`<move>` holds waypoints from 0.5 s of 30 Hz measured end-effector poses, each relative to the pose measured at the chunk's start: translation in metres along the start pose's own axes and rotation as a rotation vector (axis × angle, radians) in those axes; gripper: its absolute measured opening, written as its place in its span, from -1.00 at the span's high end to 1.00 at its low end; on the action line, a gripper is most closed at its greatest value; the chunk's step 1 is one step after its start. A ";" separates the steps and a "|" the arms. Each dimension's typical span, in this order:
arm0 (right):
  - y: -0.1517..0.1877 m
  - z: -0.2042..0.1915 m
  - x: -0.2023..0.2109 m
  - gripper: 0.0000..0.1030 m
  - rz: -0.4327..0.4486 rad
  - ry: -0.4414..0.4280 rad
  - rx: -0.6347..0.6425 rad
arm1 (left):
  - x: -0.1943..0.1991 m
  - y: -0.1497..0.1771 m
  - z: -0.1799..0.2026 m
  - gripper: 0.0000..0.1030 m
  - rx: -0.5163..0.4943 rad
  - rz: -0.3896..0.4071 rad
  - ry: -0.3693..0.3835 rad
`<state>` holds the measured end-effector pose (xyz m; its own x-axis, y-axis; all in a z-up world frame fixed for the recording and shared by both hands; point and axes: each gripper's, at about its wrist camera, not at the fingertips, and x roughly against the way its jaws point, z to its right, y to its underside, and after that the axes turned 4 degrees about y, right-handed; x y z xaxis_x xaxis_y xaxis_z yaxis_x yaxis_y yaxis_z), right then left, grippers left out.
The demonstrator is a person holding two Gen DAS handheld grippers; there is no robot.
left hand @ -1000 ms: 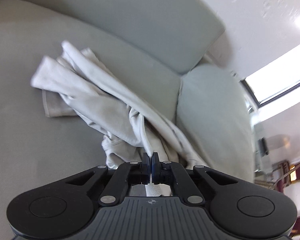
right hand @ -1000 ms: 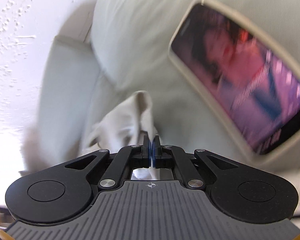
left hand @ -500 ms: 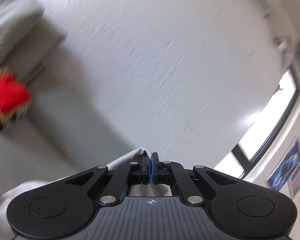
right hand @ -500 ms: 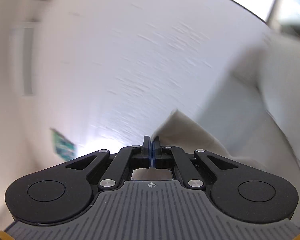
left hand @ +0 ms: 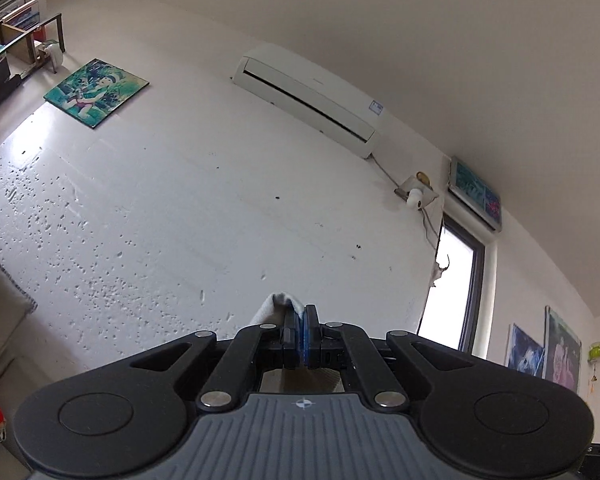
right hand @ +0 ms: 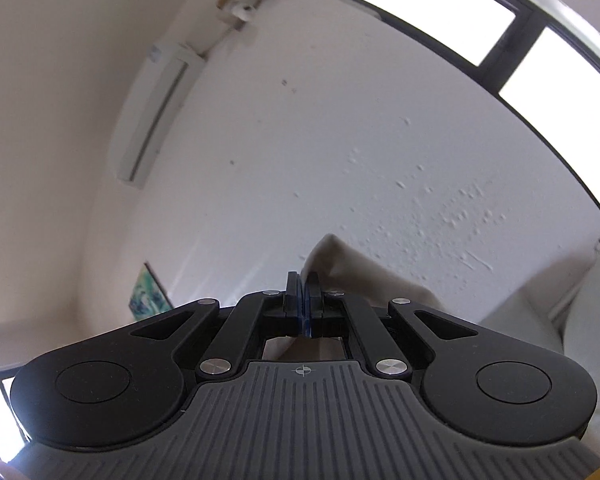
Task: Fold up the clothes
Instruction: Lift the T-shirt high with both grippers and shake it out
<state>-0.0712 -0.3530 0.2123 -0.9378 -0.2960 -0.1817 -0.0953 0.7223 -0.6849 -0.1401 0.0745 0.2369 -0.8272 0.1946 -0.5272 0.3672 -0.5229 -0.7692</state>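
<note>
Both tools are tipped upward toward the white wall, with the air conditioner (left hand: pixel 306 98) as the plainest marker up there. The left tool (left hand: pixel 302 330) has its jaws pinched tight on a small peak of the pale garment (left hand: pixel 278 306), which pokes out just past its tips, well below the air conditioner. The right tool (right hand: pixel 303 300) is likewise clamped narrow on the same light cloth (right hand: pixel 352 268); from its tips the fabric runs down and away from the air conditioner, toward the grey sofa (right hand: pixel 580 308) at the edge of that view.

Most of the garment hangs below the tools and out of sight, so I cannot tell whether it is spread flat or twisted between them.

The grips look thin: only a small tuck of cloth shows past either pair of tips. To my eye, a hard shake or a quick drop could pull a corner free and let the garment fall in a heap on the sofa. If the two hands are not holding matching corners, it will likely come down skewed and the fold will be crooked.
</note>
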 end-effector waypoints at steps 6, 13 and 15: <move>0.032 0.098 -0.155 0.99 -0.313 0.301 -0.134 | -0.083 0.051 -0.080 1.00 0.106 -0.327 -0.149; -0.002 0.068 -0.214 0.99 -0.171 0.238 0.025 | -0.193 0.121 -0.167 1.00 0.073 -0.581 -0.341; -0.013 0.058 -0.208 0.99 -0.136 0.211 0.078 | -0.204 0.103 -0.149 1.00 -0.028 -0.485 -0.267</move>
<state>0.1447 -0.3371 0.2180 -0.9677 -0.2447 0.0614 -0.2072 0.6322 -0.7466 0.1303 0.1050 0.2118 -0.9820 0.1887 -0.0035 -0.0741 -0.4025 -0.9124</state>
